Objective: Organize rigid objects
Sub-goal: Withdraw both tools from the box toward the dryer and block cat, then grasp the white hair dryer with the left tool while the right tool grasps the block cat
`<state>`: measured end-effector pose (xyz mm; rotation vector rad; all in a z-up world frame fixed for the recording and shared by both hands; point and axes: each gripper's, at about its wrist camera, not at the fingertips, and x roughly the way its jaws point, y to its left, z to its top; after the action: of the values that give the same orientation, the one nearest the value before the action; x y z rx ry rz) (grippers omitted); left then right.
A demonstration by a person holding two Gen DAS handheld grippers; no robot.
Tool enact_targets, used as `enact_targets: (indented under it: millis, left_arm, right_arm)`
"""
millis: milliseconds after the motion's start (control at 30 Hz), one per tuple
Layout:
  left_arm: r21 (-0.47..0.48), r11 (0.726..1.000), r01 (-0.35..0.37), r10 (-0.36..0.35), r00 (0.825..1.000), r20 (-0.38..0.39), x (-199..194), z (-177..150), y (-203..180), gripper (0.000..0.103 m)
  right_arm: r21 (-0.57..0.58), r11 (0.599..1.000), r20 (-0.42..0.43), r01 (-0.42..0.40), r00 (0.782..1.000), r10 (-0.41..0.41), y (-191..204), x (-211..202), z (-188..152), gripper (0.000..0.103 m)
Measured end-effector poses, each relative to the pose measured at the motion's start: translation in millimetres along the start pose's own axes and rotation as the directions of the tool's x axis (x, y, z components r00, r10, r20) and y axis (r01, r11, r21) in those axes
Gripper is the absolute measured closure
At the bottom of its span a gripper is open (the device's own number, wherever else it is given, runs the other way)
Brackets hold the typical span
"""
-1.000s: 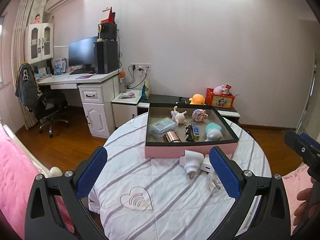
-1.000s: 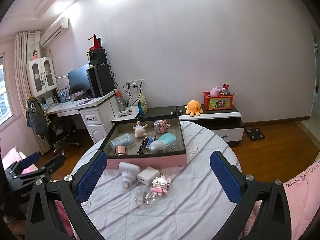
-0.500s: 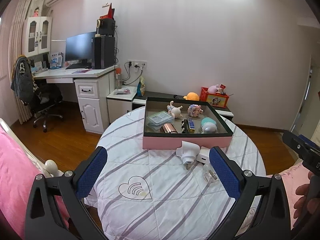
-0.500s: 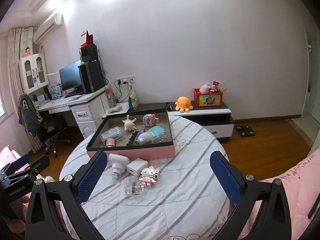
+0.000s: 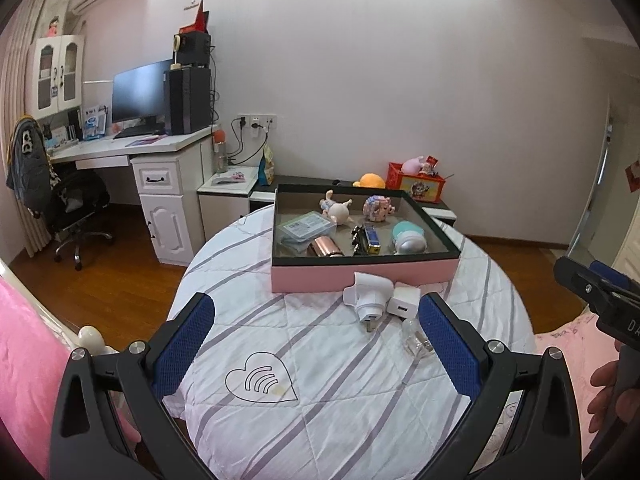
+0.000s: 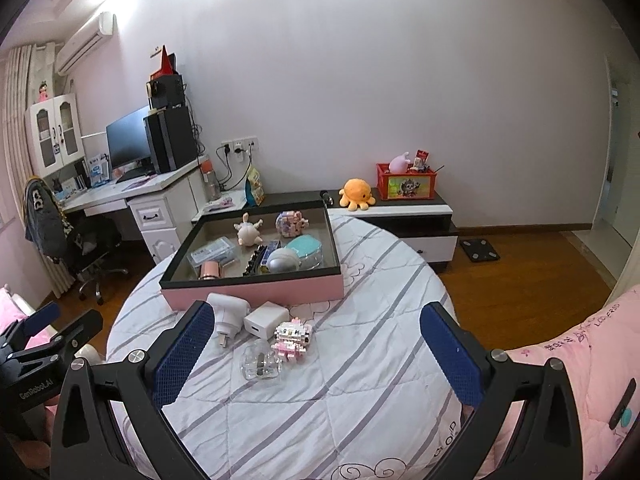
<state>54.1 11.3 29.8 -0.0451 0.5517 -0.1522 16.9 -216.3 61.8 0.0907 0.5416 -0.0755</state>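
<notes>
A pink box (image 5: 362,276) (image 6: 256,292) with a dark rim stands on a round striped table (image 5: 320,400) (image 6: 360,380) and holds several small toys and cases. In front of it lie a white plug adapter (image 5: 370,294) (image 6: 228,314), a white charger cube (image 5: 405,303) (image 6: 266,320), a clear plastic piece (image 5: 416,340) (image 6: 260,364) and a pink block figure (image 6: 292,338). My left gripper (image 5: 316,344) is open and empty, above the table's near side. My right gripper (image 6: 316,356) is open and empty, with the loose items just beyond its left finger.
A white desk (image 5: 132,152) with a monitor and an office chair (image 5: 72,204) stand at the left. A low cabinet (image 6: 400,216) with an orange plush and a red box is behind the table. Pink bedding (image 6: 592,344) lies at the right, and also at the left (image 5: 28,368).
Both grippers have drawn back and shifted a little; the table and box sit slightly farther off. Both stay open. No object has moved.
</notes>
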Motion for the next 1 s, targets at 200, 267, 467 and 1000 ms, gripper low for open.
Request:
enact_targets:
  millis: [200,267,467,1000]
  left_arm:
    - [-0.006,1.0,-0.03,0.03,0.998,-0.054,24,-8,-1,0.0]
    - [-0.002,0.999,-0.039,0.038,0.996,-0.077,34,-10,-2,0.0]
    - [0.036,0.998,-0.052,0.056,0.99,-0.126,67,-15,-14,0.0]
    - [0.189,0.982,-0.019,0.078,0.949,-0.306,181,-25,-52,0.0]
  right_arm:
    - [-0.029,0.998,-0.068,-0.047,0.997,0.045,3,31,-4,0.0]
    - [-0.029,0.998,-0.103,-0.061,0.993,0.058,2,46,-9,0.0]
    - [-0.001,0.997,-0.202,-0.074,0.977,0.072,-9,91,-22,0.0]
    - [0.007,0.99,-0.399,-0.138,0.908,0.129,-11,184,-42,0.006]
